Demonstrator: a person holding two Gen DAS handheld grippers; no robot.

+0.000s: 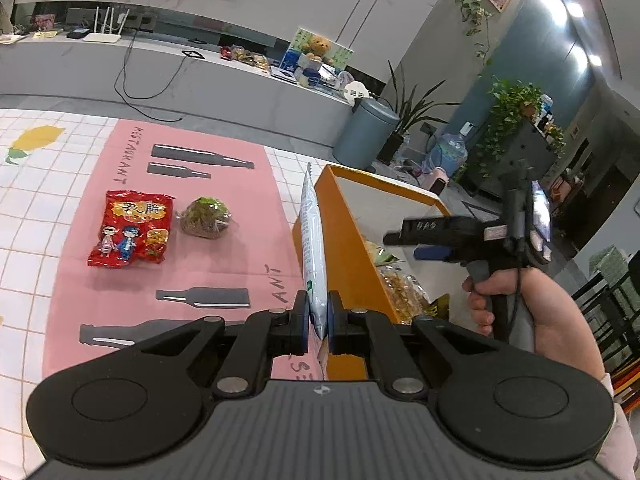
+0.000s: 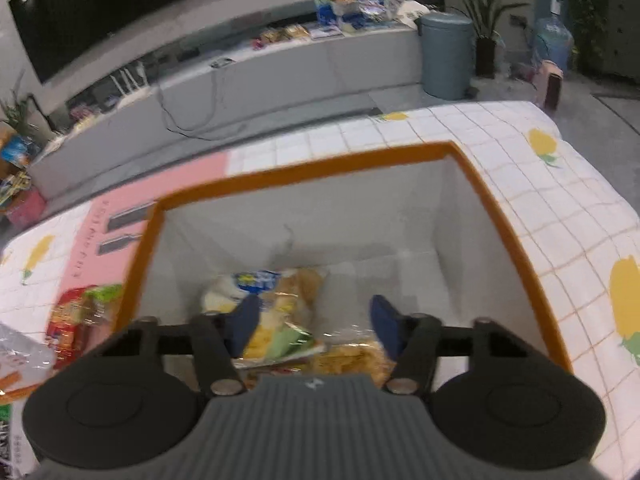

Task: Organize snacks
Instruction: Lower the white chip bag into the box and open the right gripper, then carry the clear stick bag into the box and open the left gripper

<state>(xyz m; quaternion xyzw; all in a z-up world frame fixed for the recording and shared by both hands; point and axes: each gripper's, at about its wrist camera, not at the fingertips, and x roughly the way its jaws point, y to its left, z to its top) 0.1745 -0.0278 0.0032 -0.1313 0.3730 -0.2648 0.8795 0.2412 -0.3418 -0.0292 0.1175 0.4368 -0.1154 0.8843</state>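
Pink mat (image 1: 224, 240); white packet (image 1: 314, 248) edge-on, long axis pointing away.

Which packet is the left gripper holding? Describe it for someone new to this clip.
On the pink mat, just left of the orange box, the left gripper pinches a white packet edge-on. Unlike the red bag and clear green-topped bag, it stands upright.

Glossy plastic red snack packet (image 1: 132, 230) on a smooth pink mat (image 1: 224, 216) (matt); the orange box (image 2: 516, 248) looks matt.
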